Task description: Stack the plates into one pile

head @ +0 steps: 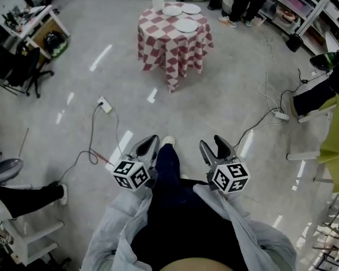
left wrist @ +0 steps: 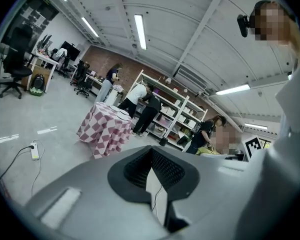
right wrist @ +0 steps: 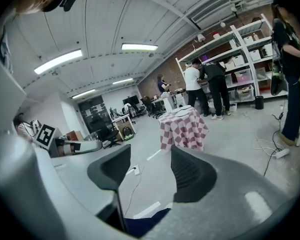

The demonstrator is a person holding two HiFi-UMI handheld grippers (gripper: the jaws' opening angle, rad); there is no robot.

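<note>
Three white plates lie apart on a small table with a red-and-white checked cloth [head: 172,44] far ahead across the floor: one at the back left [head: 172,10], one at the back right [head: 191,8], one nearer [head: 186,25]. Both grippers are held low in front of my body, far from the table. My left gripper [head: 150,144] has its jaws together with nothing between them [left wrist: 151,154]. My right gripper [head: 216,147] stands open and empty [right wrist: 149,159]. Both gripper views show the table in the distance [left wrist: 106,126] [right wrist: 184,128].
A power strip [head: 105,104] with a cable lies on the grey floor between me and the table. Another strip [head: 281,116] and cables lie at the right. An office chair [head: 24,66] stands left, a yellow-green chair [head: 336,137] right. People stand at shelves [head: 243,4] behind the table.
</note>
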